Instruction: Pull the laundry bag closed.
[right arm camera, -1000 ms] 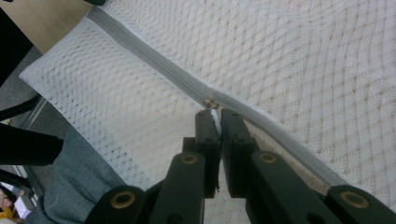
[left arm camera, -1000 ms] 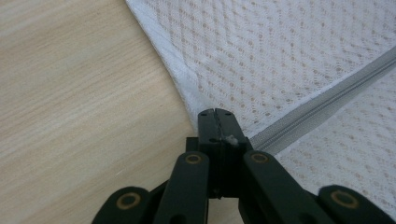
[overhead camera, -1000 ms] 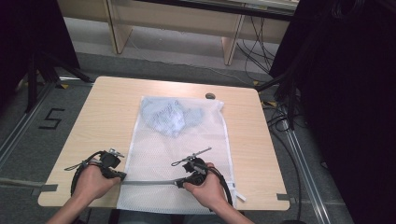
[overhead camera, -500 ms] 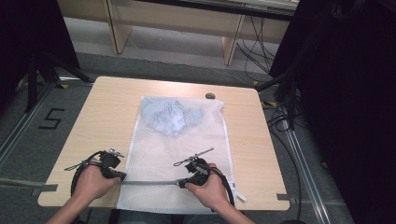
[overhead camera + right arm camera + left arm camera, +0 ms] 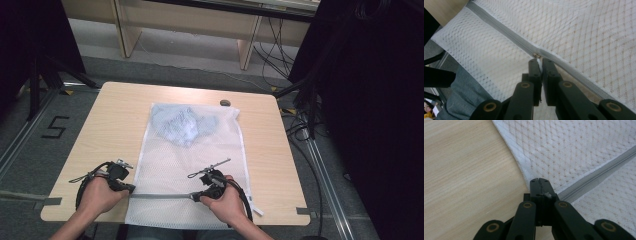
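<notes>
zipper [image 5: 162, 196] runs along the bag's [image 5: 192, 165] near end on the counter [image 5: 115, 115]. my left gripper [image 5: 539, 180] pinches its end closed, right gripper [image 5: 538, 60] clamps the pull [image 5: 536, 55]; i judge mesh could snag if tension slackens.

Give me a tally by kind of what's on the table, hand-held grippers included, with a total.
Mesh laundry bag: 1
Light blue garment inside the bag: 1
Small dark object near the table's far edge: 1
Grippers: 2, the left gripper and the right gripper, both at the bag's grey zipper
Total: 5
</notes>
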Demonstrator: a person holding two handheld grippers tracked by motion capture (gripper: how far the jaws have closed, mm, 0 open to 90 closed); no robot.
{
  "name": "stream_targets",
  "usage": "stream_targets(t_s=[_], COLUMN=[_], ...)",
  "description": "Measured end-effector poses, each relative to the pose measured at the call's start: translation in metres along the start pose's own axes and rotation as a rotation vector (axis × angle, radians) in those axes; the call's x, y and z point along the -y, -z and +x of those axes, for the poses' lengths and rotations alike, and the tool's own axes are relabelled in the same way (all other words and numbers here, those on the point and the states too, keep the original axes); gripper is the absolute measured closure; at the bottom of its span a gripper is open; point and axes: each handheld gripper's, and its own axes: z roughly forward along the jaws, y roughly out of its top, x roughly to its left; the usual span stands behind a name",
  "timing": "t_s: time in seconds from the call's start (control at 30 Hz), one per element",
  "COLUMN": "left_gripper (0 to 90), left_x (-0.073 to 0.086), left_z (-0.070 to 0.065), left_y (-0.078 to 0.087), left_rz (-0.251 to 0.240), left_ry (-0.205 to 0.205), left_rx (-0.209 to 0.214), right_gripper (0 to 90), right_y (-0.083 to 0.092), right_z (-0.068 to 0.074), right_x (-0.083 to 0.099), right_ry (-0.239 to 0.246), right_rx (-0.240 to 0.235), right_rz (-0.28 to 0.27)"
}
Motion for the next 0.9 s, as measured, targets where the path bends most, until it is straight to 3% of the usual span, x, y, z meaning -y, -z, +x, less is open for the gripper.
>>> stream_targets(t_s=[0.13, 0.17, 0.27, 0.9], left_gripper=[89.8, 89.8, 89.7, 89.8], left_x=[-0.0003, -0.0005, -0.0002, -0.0004], left_z=[0.001, 0.0009, -0.0001, 0.0009], left_y=[0.0008, 0.0012, 0.0012, 0.0011], left_rz=[0.01, 0.016, 0.016, 0.014], left_ry=[-0.014, -0.013, 0.0, -0.011], left_rx=[0.006, 0.003, 0.005, 0.003], right_gripper=[87.0, 87.0, 87.0, 87.0], right_y=[0.0008, 0.0013, 0.0007, 0.0063], right_z=[-0.0022, -0.0016, -0.0028, -0.0101], right_x=[0.0007, 0.0009, 0.0014, 0.0035], right_ry=[0.0, -0.016, -0.008, -0.019], right_rx=[-0.009, -0.006, -0.005, -0.003], right_rz=[0.007, 0.011, 0.003, 0.008])
